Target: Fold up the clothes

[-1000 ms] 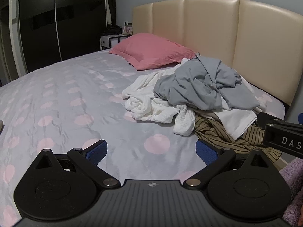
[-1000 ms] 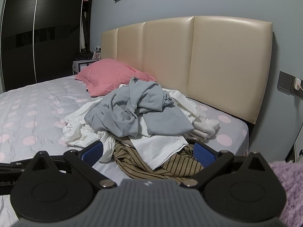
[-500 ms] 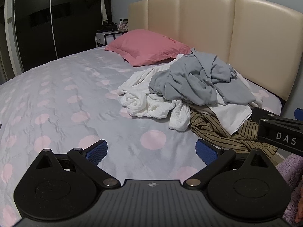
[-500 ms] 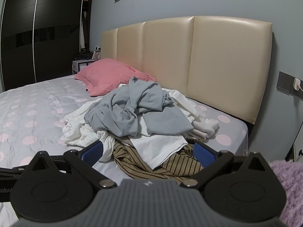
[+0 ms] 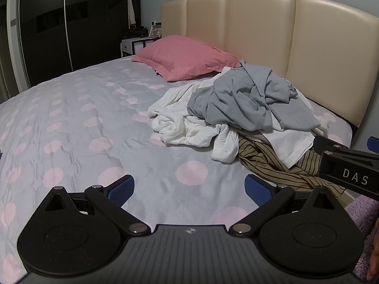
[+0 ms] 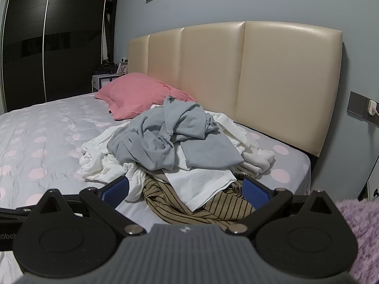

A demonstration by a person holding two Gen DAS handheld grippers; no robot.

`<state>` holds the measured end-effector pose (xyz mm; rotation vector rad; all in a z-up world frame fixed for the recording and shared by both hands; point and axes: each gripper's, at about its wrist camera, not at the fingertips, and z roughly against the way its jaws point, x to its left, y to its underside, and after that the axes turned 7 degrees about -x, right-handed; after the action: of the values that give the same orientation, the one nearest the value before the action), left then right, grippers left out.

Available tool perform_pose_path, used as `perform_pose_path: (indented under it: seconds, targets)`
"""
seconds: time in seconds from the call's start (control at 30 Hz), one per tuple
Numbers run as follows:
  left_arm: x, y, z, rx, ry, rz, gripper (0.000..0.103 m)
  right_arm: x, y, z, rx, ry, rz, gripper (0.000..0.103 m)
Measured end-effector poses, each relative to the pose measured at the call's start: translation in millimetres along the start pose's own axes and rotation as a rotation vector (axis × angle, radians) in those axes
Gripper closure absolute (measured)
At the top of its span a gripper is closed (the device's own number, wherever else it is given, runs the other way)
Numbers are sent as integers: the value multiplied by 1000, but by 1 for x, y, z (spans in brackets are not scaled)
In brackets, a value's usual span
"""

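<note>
A pile of clothes lies on the bed near the headboard. On top is a grey garment (image 5: pixel 246 104) (image 6: pixel 165 137). Under it lie crumpled white garments (image 5: pixel 184 127) (image 6: pixel 101 163) and a flat white piece (image 6: pixel 196 184). A tan striped garment (image 5: pixel 267 168) (image 6: pixel 189 206) sticks out at the near edge. My left gripper (image 5: pixel 189 189) is open and empty above bare sheet, left of the pile. My right gripper (image 6: pixel 186 190) is open and empty, just short of the striped garment; its body shows in the left wrist view (image 5: pixel 350 172).
The bed has a grey sheet with pink dots (image 5: pixel 83 123). A pink pillow (image 5: pixel 187 56) lies by the beige headboard (image 6: pixel 260 75). A nightstand (image 5: pixel 137 45) and dark wardrobe (image 5: pixel 71 23) stand beyond. A purple fluffy sleeve (image 6: pixel 360 232) is at right.
The left gripper's view has shifted slightly back and forth; the pile sits a little farther right than half a second ago. The right gripper has barely moved. Both stay open.
</note>
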<state>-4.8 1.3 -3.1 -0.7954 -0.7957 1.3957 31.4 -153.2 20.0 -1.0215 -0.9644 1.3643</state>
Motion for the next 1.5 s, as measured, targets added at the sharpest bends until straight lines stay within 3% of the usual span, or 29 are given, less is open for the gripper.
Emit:
perform_pose_path:
  seconds: [1.1,1.5]
  targets:
    - [-1,1,-1,13,4,-5,1,0,2,-3,1,3,6,1]
    - [20,12,-21,55,-48,12,2,-5,1,-30,78,-54,-7,1]
